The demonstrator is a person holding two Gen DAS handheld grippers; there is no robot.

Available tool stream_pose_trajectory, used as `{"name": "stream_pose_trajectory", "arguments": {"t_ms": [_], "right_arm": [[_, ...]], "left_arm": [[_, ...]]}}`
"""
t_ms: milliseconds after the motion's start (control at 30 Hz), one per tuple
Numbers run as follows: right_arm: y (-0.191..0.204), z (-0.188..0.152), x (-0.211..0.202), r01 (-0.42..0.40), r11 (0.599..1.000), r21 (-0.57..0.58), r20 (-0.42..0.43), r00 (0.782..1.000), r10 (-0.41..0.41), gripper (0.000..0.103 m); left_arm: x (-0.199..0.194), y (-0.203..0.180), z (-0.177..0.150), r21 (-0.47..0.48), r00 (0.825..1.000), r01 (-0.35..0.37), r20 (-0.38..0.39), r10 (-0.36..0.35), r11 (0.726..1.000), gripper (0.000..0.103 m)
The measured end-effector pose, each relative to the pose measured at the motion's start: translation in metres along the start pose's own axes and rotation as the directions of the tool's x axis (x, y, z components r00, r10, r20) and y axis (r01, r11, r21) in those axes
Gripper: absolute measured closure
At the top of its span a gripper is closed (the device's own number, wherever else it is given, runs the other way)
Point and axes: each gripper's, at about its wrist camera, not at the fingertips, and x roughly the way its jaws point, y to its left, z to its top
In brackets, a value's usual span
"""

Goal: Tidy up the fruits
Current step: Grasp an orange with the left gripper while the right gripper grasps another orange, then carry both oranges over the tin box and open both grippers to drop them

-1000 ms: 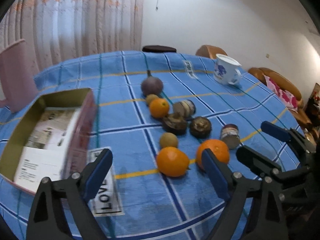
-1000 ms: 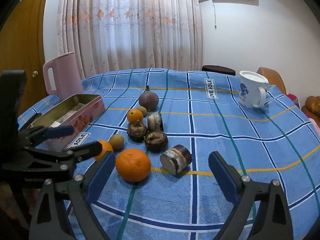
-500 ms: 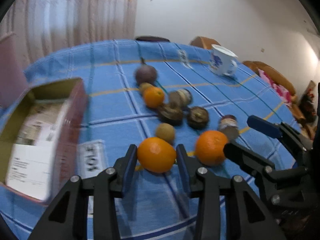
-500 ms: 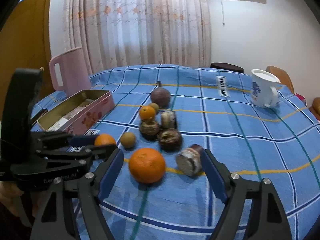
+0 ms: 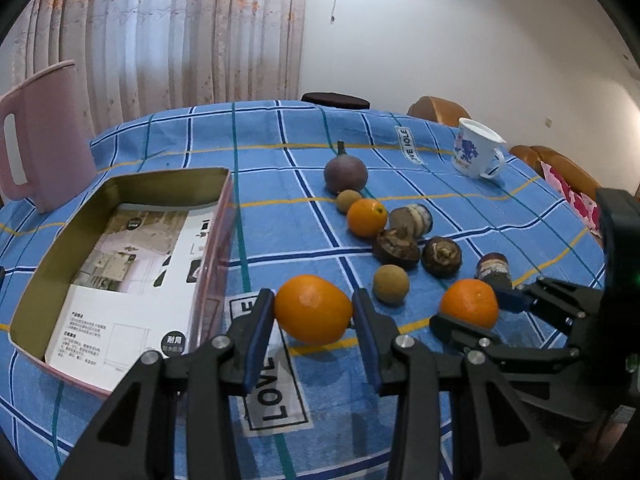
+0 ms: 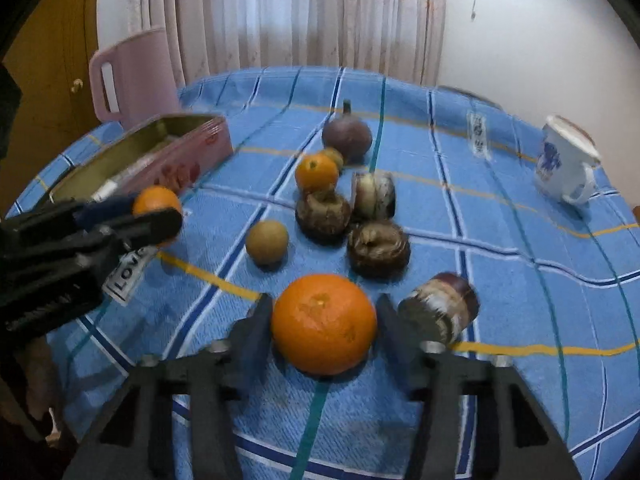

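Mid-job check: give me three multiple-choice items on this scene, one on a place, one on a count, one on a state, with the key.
1. Where does the open pink metal tin lie relative to the fruit cluster, in the left wrist view?
A. to its left
B. to its right
C. behind the mug

2. How many oranges are in view?
A. two
B. three
C. five

3. What is the left hand-held gripper doing?
A. hanging wide open with nothing between its fingers
B. closed on a round orange
C. holding the mug

Key: 1 A, the tin sits left of the fruit on the blue checked tablecloth. 2 B, the held orange, the orange between the right hand-held gripper fingers, and a small orange farther back. 3 B, both fingers press the orange's sides.
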Motion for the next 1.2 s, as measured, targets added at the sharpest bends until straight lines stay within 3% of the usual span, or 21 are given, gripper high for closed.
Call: {"name": "stream_pose_trajectory", "arguments": {"t_ms": [300,533,1200], "right_arm": [[0.01,0.004,-0.026,-0.039,0.999,-0.011,0.133,0.99,0.04,0.054],[0.03,0.027,-0.035,-0.072,0.995,-0.069,0.207,0.975,0.084,0.054],[0.099,0.105,-0.02,-0.179,0.959,-0.22,0.243,0.942,0.231,0.054]], "left_arm": [[-0.02,0.011,0.004,-0.01,0.993,-0.078,0.087,0.079,0.997,0.062],[-0.034,0.028,0.011,-0.031,0.98,-0.137,0.139,0.14,0.99,0.062],[-0.046,0.098,0.025,-0.11,0.948,-0.265,0.152,0.279,0.958,0.062]]}}
